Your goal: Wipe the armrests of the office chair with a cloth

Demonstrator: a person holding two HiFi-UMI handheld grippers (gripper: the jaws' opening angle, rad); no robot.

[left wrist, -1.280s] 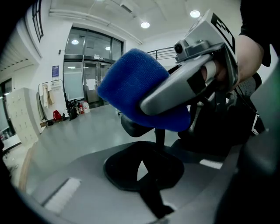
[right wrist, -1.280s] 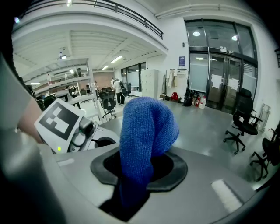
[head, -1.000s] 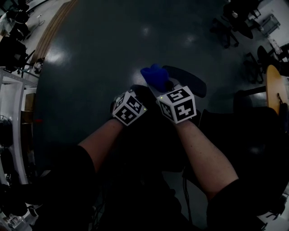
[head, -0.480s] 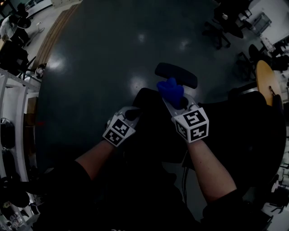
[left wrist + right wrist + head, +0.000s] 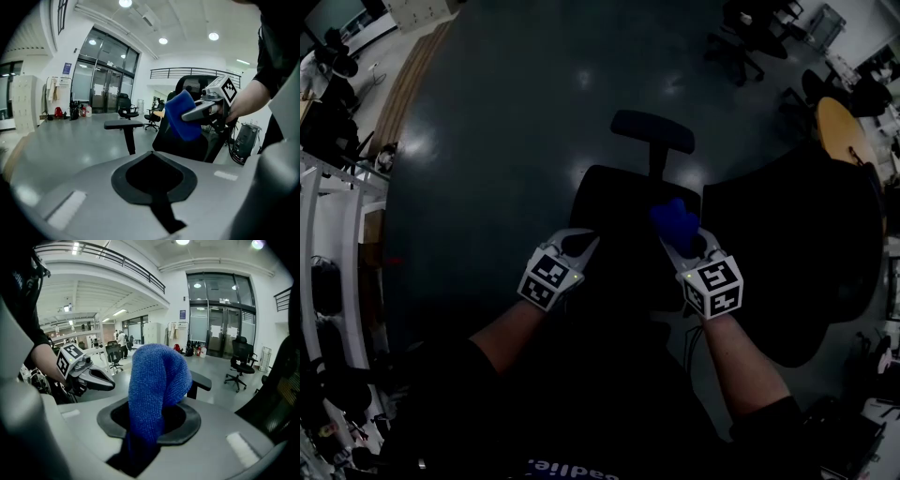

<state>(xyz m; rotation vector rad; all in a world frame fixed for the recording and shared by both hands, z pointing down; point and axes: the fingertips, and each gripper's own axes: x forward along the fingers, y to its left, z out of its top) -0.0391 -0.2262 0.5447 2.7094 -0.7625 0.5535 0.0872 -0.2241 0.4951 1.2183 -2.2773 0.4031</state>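
Observation:
The black office chair (image 5: 614, 220) stands below me, its padded armrest (image 5: 652, 131) on a post at the far side. My right gripper (image 5: 677, 234) is shut on a blue cloth (image 5: 675, 220), which hangs over the chair, short of the armrest. In the right gripper view the cloth (image 5: 157, 380) bulges up from the jaws with the armrest (image 5: 202, 379) behind it. My left gripper (image 5: 586, 242) is shut and holds nothing, a little left of the cloth. The left gripper view shows the armrest (image 5: 123, 124) and the cloth (image 5: 183, 115) ahead.
A large dark chair back (image 5: 797, 253) sits close on the right. A round wooden table (image 5: 839, 127) and more office chairs (image 5: 741, 47) stand at the far right. White shelving (image 5: 337, 234) lines the left. Dark glossy floor (image 5: 506, 112) spreads beyond the chair.
The cloth lay against the armrest one second ago; my right gripper has since drawn it back and away from it. Both grippers have moved apart and nearer to me.

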